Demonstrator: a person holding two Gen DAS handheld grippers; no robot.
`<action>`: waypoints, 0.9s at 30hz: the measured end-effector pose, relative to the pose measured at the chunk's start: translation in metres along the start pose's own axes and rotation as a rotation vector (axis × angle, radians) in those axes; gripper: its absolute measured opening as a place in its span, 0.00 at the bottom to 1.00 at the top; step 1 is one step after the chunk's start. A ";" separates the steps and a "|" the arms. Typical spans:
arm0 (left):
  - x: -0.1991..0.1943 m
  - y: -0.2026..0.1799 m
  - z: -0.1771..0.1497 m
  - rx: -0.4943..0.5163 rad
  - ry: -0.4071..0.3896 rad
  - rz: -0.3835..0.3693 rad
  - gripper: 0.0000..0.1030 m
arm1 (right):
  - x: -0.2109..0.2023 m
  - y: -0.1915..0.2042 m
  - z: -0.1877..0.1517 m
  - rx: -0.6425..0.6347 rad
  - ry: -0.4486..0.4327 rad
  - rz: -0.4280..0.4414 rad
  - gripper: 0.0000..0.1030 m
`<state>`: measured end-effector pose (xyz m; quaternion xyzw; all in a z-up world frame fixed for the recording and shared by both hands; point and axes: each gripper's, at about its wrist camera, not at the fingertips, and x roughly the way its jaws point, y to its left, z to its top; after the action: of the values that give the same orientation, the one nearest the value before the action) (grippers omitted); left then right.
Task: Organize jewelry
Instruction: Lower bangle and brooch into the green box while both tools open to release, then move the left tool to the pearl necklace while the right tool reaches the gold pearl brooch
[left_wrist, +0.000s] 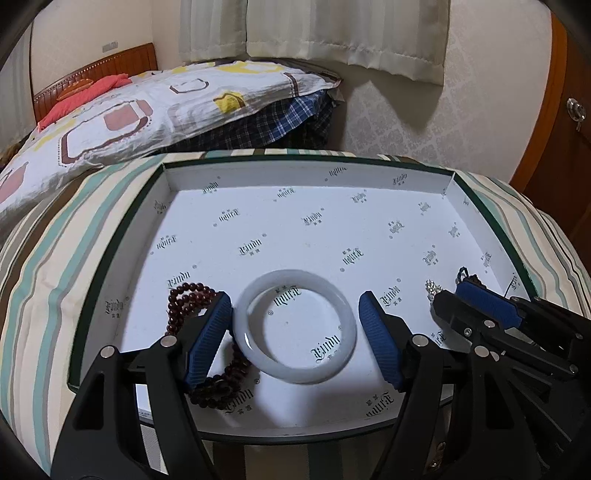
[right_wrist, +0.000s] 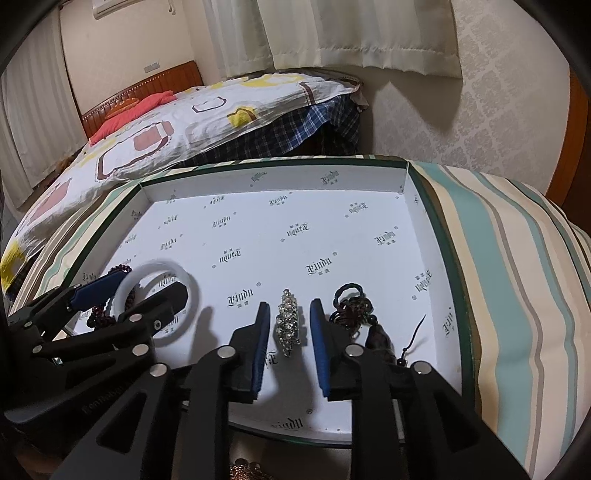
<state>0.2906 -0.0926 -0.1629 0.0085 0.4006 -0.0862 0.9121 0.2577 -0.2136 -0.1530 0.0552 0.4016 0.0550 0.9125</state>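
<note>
- A shallow white box lid (left_wrist: 122, 206) with dark green edging lies open side up on a striped cushion (left_wrist: 55, 258); its white lining is printed all over with a repeated dark logo.
- Inside it, toward the near edge, a pale white jade-like bangle (left_wrist: 295, 326) lies flat on the lining.
- Just beside the bangle, a string of dark red beads (left_wrist: 188, 299) lies in loops, and the left gripper's pad covers part of it.
- Further along the near edge a rhinestone bracelet (right_wrist: 290, 321) lies stretched out in a line.
- Next to that sits a dark knotted cord ornament (right_wrist: 351, 308) with a tassel, and a thin black hook-shaped piece (right_wrist: 415, 334) lies apart from it; I cannot tell what that piece is.
- The left gripper (left_wrist: 295, 332) stands wide open, one blue pad on each side of the bangle, neither pressing on it.
- The right gripper (right_wrist: 286, 339) is only narrowly open, its pads straddling the rhinestone bracelet with a sliver of gap either side; it grips nothing.
- The box lid's near rim is cut off behind both grippers' black frames.
- Below that rim in the right wrist view, something golden (right_wrist: 245, 470) shows only as a sliver, too little to name.
- Behind the cushion, a bed (left_wrist: 155, 110) with a patterned cover stands under pale curtains (left_wrist: 332, 29).
</note>
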 end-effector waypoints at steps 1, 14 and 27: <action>-0.001 -0.001 0.000 0.006 -0.005 0.004 0.68 | 0.000 0.000 0.000 -0.001 -0.002 -0.002 0.25; -0.010 0.005 -0.001 -0.005 -0.028 0.006 0.77 | -0.008 -0.003 0.001 0.004 -0.035 -0.025 0.35; -0.046 0.009 -0.003 0.003 -0.092 0.024 0.85 | -0.043 -0.004 -0.005 0.000 -0.096 -0.050 0.49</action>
<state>0.2592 -0.0763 -0.1319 0.0109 0.3579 -0.0762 0.9306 0.2254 -0.2237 -0.1252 0.0478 0.3588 0.0292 0.9317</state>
